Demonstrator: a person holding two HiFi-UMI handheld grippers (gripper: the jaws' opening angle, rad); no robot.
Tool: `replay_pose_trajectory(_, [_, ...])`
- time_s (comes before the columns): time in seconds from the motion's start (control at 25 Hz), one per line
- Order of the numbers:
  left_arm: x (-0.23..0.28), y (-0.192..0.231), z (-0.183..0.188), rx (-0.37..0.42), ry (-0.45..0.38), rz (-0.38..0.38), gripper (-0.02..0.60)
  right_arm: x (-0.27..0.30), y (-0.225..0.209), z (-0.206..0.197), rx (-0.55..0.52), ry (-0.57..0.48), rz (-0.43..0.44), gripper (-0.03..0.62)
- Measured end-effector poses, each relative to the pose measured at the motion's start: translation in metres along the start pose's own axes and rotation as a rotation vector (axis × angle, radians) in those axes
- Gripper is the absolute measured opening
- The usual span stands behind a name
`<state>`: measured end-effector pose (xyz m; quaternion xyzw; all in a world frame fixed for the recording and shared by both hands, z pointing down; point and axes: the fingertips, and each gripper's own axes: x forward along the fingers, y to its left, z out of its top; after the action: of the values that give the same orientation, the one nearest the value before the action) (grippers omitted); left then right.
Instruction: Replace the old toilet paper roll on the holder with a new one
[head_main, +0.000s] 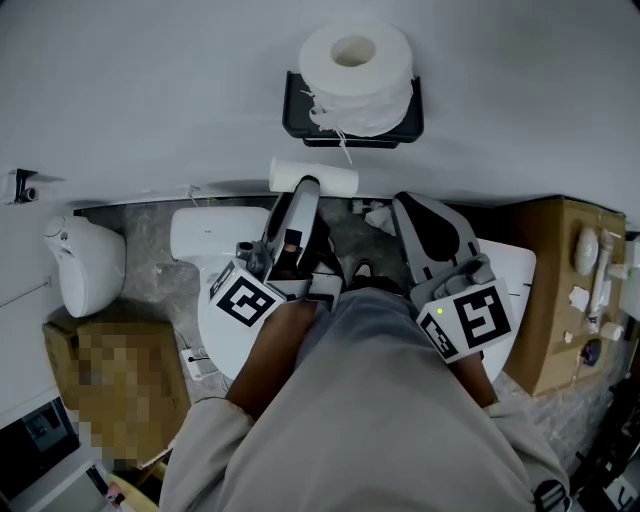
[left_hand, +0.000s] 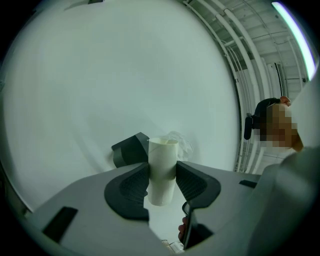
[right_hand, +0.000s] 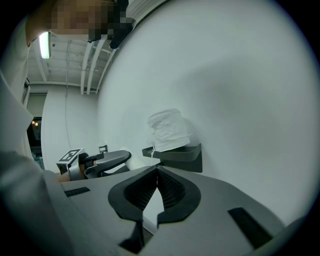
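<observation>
We see left gripper (left_hand: 162, 169) clamping empty tube (left_hand: 163, 150) (white cardboard); right gripper (right_hand: 157, 172) jaws together, empty; full roll (head_main: 355, 75) at 12 o'clock on holder (head_main: 293, 112).

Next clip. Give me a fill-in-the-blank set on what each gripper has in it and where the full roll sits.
1. The left gripper is ____ on the empty cardboard tube.
2. The right gripper, its jaws together, holds ____.
3. The full toilet paper roll sits on top of the ____ wall holder.

Missing words: shut; nothing; black.
</observation>
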<state>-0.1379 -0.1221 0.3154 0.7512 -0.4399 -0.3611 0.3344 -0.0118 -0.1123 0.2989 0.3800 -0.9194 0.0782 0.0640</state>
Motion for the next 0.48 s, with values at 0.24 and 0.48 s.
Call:
replay_pose_trajectory(0.24, [-0.002,-0.001,0.003,-0.012,-0.005,-0.016,0.164,0.008,0.0,0.02,-0.093,-0.02,-0.01,0.015])
replay_pose_trajectory(0.48, [-0.008,0.006,0.018,-0.015,-0.014,-0.021,0.164,0.027,-0.017,0.046,-0.172,-0.037,-0.067,0.056])
